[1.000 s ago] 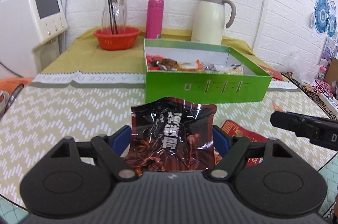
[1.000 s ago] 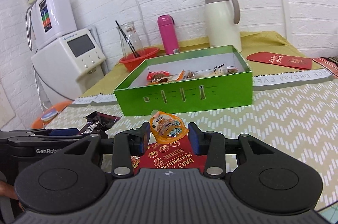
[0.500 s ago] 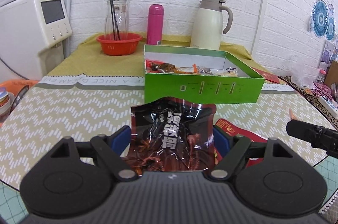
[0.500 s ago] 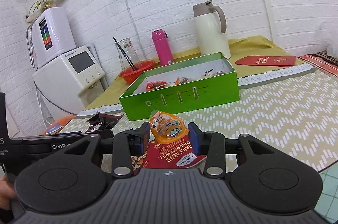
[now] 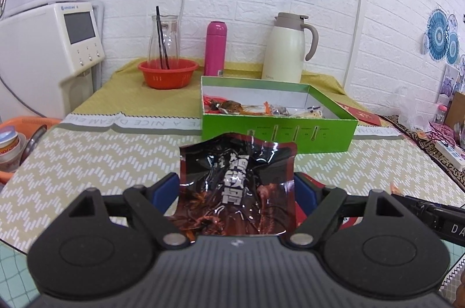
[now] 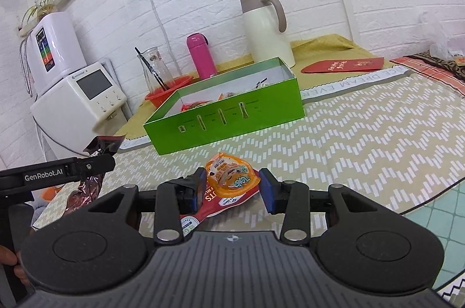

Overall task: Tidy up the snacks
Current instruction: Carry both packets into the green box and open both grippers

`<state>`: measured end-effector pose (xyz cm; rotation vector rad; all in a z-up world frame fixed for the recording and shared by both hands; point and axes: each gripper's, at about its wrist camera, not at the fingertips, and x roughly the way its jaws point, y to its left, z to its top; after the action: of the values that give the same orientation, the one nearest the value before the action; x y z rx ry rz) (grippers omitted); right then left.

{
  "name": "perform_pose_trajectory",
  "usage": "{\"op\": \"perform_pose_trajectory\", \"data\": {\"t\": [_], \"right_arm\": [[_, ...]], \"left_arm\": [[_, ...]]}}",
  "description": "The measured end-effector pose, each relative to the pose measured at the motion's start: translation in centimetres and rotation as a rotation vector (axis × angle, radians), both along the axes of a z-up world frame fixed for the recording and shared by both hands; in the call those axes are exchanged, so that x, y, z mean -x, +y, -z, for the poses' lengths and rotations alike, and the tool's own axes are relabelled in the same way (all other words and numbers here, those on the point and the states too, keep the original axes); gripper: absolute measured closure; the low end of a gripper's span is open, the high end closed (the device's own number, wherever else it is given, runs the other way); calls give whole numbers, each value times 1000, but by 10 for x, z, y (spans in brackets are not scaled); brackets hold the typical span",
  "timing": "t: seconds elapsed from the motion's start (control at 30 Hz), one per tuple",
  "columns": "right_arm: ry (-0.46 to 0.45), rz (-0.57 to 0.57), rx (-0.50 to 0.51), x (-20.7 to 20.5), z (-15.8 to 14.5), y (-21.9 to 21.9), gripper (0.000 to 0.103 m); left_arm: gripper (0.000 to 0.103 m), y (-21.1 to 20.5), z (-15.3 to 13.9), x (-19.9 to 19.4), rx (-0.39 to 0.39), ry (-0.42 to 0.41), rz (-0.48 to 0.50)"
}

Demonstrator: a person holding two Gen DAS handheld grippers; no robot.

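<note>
With some snacks already in the green box point(image 5: 279, 130) at twelve o'clock, my left gripper point(image 5: 237, 188) clasps a dark packet point(image 5: 237, 185) and my right gripper point(image 6: 232, 187) an orange pouch point(image 6: 231, 177) (both unboxed).

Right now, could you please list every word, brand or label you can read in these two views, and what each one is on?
"GenRobot.AI": side of the left hand-held gripper.
"A NICE DREAM": tablecloth border, upside down.
"NICE DREAM EVER": same border, right wrist view.
"UTS": red nut packet under the orange jelly cup between the right hand-held gripper fingers.
"DA": right hand-held gripper's side, cut off.
Unreadable: dark snack pouch, red envelope, white appliance.
</note>
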<state>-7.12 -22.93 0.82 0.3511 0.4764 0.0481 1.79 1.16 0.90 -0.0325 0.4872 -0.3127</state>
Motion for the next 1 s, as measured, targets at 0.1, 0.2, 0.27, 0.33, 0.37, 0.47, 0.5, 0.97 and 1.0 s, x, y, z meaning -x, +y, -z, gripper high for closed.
{"op": "perform_pose_trajectory", "data": {"t": [0.1,0.2,0.27,0.33,0.37,0.47,0.5,0.97,1.0], "right_arm": [[-9,-4,-1,2,-1,0,34],[-19,-17,1,0,-7,-5,34],[-25,-28,-5,-4,-14,-12,34],[-24,-48,-10,-12,-21,-20,34],[-26,-49,-1,-16,-24,-24,34],[-43,-43,29,-31,-33,-36,34],[-54,-39,32,-38,-35,-41,34],[-87,73,-20,-174,-28,-56,34],[-79,86,-27,-182,-27,-56,34]], "left_arm": [[22,-5,0,1,-8,0,14],[22,-10,-5,-1,-16,-11,27],[22,-15,-10,-7,-20,-21,35],[22,-18,-16,-16,-15,-31,35],[22,-20,-19,-20,-11,-42,34],[21,-27,-30,-43,0,-70,22],[21,-30,-34,-52,-2,-81,21],[21,-69,-33,-184,113,-55,-37],[21,-70,-30,-189,85,-48,-30]]}}
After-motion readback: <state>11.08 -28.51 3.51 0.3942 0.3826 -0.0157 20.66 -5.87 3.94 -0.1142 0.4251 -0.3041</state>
